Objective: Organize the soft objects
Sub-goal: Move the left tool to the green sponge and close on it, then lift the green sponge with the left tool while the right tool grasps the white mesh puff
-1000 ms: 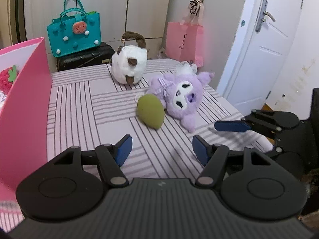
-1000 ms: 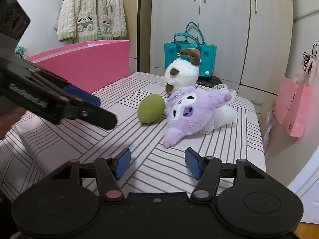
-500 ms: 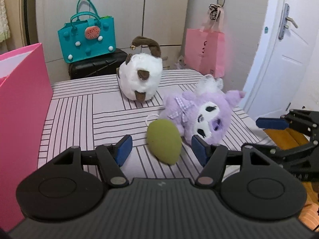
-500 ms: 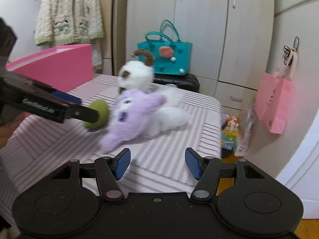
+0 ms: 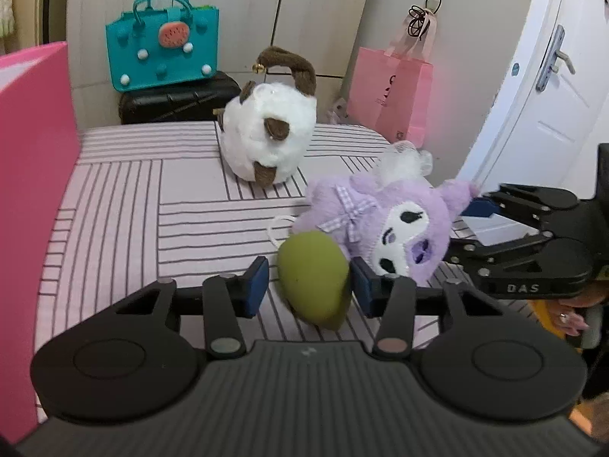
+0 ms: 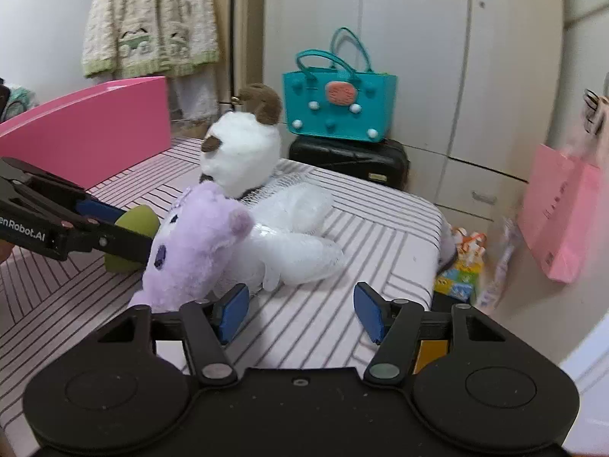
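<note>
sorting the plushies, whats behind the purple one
Behind the purple plush lies a white mesh-wrapped bundle, and farther back stands the white and brown plush. Whether the bundle belongs to the purple plush is hidden.

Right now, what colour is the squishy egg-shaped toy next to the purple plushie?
Olive green. The egg-shaped toy shows best in the left wrist view.

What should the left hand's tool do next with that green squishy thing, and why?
Probably finish closing, then lift. The green soft toy already sits between the left gripper's fingers, which are closing; the right pad touches it and a small gap remains on the left.
</note>
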`<state>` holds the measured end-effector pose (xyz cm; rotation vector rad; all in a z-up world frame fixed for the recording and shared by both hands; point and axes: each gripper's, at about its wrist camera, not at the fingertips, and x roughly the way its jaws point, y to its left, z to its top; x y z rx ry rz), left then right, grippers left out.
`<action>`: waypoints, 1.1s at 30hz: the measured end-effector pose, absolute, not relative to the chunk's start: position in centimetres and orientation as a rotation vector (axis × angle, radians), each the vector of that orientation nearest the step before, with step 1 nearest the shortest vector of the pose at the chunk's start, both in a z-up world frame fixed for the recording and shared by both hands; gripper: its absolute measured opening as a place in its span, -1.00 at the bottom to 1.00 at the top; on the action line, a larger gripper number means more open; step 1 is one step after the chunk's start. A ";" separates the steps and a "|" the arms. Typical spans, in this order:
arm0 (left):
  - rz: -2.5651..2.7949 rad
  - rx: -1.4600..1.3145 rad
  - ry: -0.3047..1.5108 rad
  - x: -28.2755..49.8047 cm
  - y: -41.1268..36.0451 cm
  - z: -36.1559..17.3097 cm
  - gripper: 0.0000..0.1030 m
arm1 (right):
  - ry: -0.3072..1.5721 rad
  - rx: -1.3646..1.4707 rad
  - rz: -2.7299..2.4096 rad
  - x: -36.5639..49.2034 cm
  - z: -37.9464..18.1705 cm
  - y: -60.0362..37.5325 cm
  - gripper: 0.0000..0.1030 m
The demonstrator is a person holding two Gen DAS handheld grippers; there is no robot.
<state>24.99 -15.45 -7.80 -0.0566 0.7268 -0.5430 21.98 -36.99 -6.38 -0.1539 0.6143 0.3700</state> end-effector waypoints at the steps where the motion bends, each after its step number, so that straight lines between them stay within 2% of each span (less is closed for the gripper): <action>1: -0.553 -0.068 0.732 25.0 -15.4 -7.9 -0.21 | 0.612 -0.159 0.387 22.1 -6.4 -36.9 0.30; 9: -0.561 -0.094 0.740 24.9 -15.1 -7.9 -0.28 | 0.564 -0.244 0.499 22.4 -5.9 -35.6 0.31; 15: -0.553 -0.083 0.734 24.6 -15.1 -7.9 -0.28 | 0.548 -0.299 0.489 23.2 -6.0 -35.5 0.57; 21: -0.563 -0.099 0.735 24.8 -14.8 -8.0 -0.29 | 0.464 -0.302 0.594 23.8 -5.0 -36.1 0.70; 25: -0.565 -0.104 0.738 24.8 -14.7 -8.0 -0.30 | 0.509 -0.256 0.605 25.2 -5.4 -36.1 0.70; 29: -0.565 -0.103 0.737 24.8 -14.7 -8.0 -0.30 | 0.526 -0.202 0.597 25.5 -6.4 -35.9 0.65; 31: -0.568 -0.104 0.738 24.9 -14.7 -8.1 -0.30 | 0.520 -0.181 0.590 25.4 -6.6 -35.9 0.53; 33: -0.568 -0.100 0.735 24.8 -14.8 -8.0 -0.30 | 0.526 -0.186 0.591 25.3 -6.5 -35.7 0.25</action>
